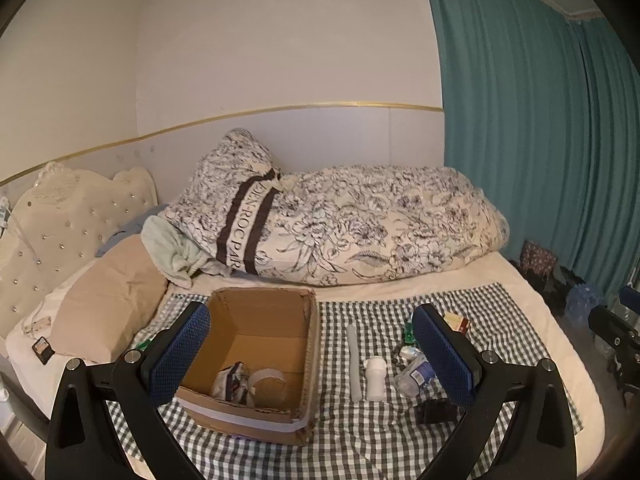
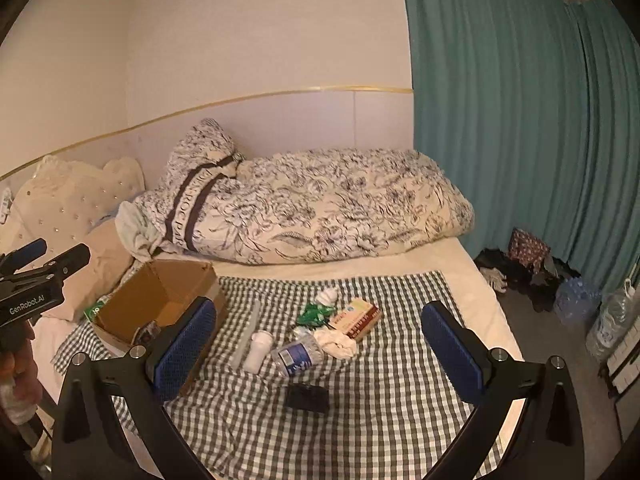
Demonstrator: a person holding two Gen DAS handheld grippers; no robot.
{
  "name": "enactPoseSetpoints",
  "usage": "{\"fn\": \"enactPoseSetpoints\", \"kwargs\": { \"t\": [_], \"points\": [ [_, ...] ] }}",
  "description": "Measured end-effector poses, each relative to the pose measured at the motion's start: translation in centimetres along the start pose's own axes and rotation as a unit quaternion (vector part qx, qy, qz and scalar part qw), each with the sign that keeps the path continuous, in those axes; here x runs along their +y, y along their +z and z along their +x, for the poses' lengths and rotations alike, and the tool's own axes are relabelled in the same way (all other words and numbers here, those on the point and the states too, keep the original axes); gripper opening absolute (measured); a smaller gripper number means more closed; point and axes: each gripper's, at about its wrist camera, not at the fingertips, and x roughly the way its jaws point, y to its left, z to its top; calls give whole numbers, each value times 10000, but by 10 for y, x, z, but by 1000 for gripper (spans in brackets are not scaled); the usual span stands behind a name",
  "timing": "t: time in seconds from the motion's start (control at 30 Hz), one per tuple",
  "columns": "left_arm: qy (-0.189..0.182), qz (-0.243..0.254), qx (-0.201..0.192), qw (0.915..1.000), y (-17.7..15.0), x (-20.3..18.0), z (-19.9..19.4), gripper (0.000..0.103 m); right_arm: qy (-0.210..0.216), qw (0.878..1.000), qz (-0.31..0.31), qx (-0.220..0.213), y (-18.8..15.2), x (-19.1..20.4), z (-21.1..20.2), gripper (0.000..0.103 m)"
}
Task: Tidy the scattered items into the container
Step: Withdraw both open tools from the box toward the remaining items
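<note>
Checked cloth (image 1: 360,440) covers the bed; from the left wrist we see our left tongs (image 1: 312,356) released above the cardboard box (image 1: 248,360), which holds what may be a tape roll (image 1: 268,380). From the right wrist, our right tongs (image 2: 320,348) hang released over a water bottle (image 2: 298,354), white jar (image 2: 258,350) and red packet (image 2: 356,318).

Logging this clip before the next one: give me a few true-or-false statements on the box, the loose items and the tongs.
1. The cardboard box already holds a tape roll. True.
2. The left tongs grip the white bottle. False: open, holding nothing.
3. The plastic water bottle lies on the checked cloth. True.
4. The red-and-cream carton is inside the box. False: it lies on the cloth.
5. The right tongs are open. True.
</note>
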Motion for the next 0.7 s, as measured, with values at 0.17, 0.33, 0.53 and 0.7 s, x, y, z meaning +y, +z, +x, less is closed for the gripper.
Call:
{"fn": "enactPoseSetpoints", "kwargs": {
  "t": [0.17, 0.33, 0.53, 0.7],
  "points": [
    [-97, 109, 160, 9998, -5, -13, 19, 103, -91, 9997, 139, 180, -6, -15, 17, 103],
    [-192, 249, 349, 9989, -19, -27, 45, 103, -111, 9990, 180, 387, -14, -22, 38, 103],
    [-263, 488, 589, 9967, -39, -44, 72, 103, -59, 9973, 203, 700, -30, -29, 66, 103],
    [-401, 525, 799, 9946, -54, -51, 92, 103, -59, 9952, 239, 951, -46, -33, 87, 103]
  ]
}}
